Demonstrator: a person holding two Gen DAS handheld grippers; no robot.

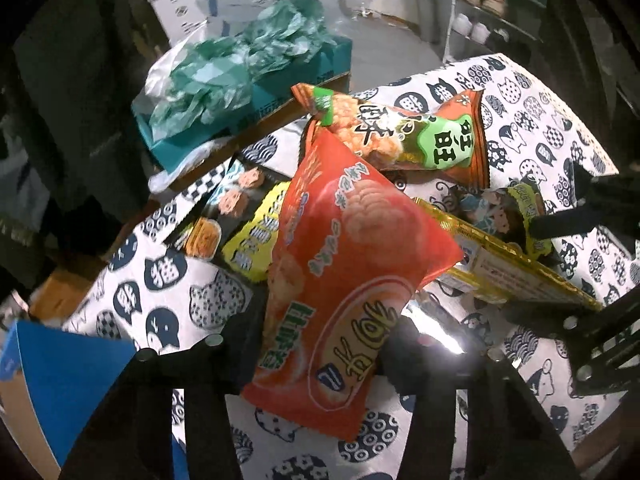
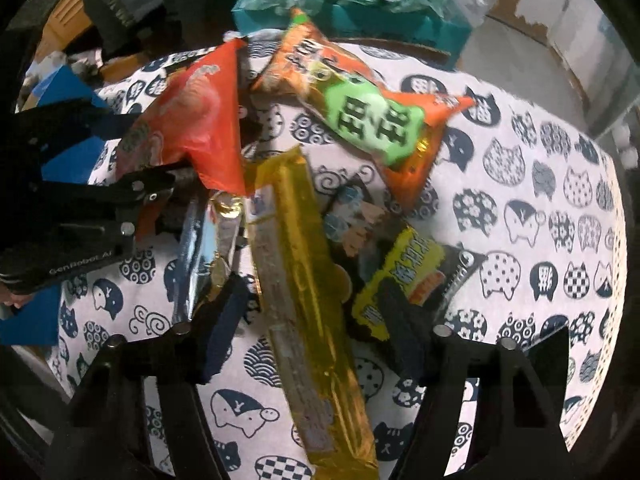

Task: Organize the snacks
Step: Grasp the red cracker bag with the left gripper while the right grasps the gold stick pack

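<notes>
On the table, a white cloth with dark blue cat faces. Behind it, a teal box stuffed with green plastic bags. Off to one side, a blue cardboard box. Farther back, a white rack with pale shoes.

Near the middle of the cloth, a heap of snacks: an orange puffy bag with a green label, a long flat gold pack, a black and yellow pack, a shiny silver pack.

Up above the heap, tilted, a big red-orange snack bag. Pinched at its lower end by the left tongs, both fingers pressed onto it.

Right tongs spread wide, low over the heap. Between the fingers, the gold pack. Right finger over the black and yellow pack, left finger just beside the silver pack. Cannot tell whether touching. Nothing held.
</notes>
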